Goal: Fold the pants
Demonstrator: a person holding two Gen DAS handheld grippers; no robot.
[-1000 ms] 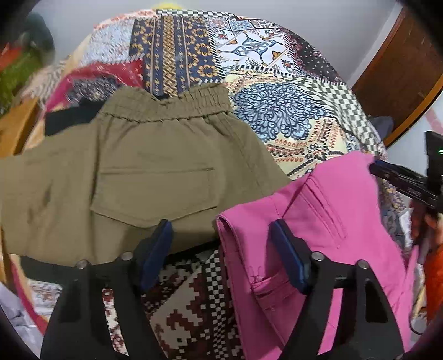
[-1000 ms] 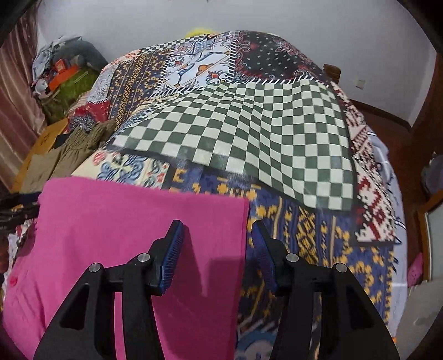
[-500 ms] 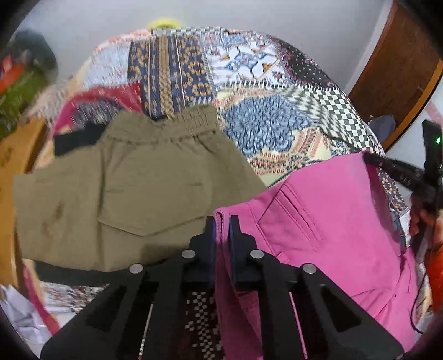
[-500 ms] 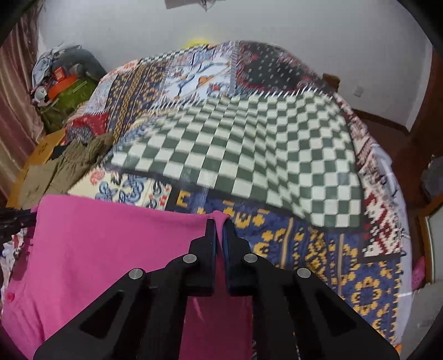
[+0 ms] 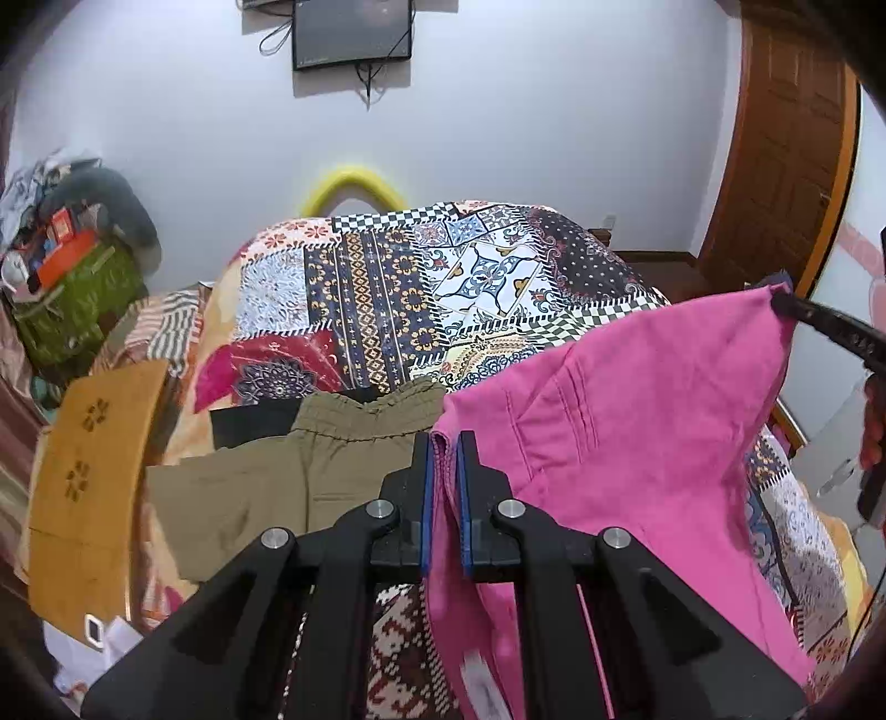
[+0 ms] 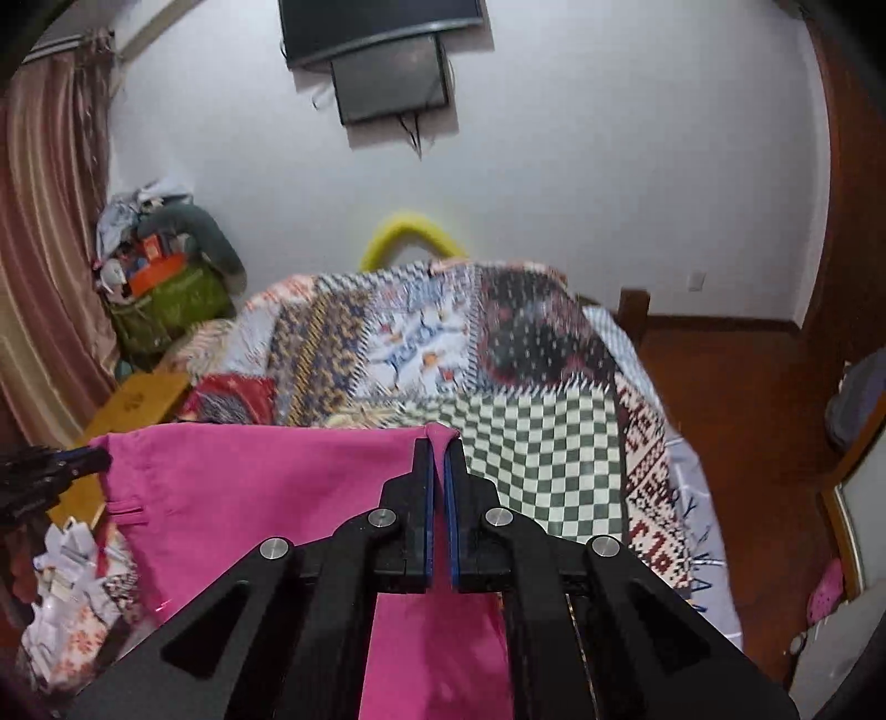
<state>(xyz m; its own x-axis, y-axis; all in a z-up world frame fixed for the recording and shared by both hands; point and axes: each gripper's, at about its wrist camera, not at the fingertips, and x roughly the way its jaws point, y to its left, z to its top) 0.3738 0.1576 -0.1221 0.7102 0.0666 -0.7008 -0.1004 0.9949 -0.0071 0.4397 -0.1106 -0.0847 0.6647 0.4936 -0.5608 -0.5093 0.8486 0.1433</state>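
The pink pants [image 5: 637, 421] hang in the air above the bed, stretched between both grippers. My left gripper [image 5: 444, 443] is shut on one top corner of the pink pants. My right gripper [image 6: 440, 448] is shut on the other top corner; the pink pants [image 6: 266, 498] spread to its left there. The right gripper's tip [image 5: 786, 304] shows at the far right of the left wrist view, and the left gripper's tip [image 6: 83, 462] at the far left of the right wrist view. The lower part of the pants is hidden behind the grippers.
Folded olive pants [image 5: 288, 471] lie on the patchwork bedspread [image 5: 387, 299] over a black garment [image 5: 249, 421]. A cardboard box [image 5: 83, 471] and a pile of bags [image 5: 72, 277] stand left of the bed. A wooden door [image 5: 786, 166] is on the right, a screen [image 5: 354, 33] on the wall.
Both grippers shut on the pink pants' corners and lifted them off the bed. The views tilted up toward the wall.
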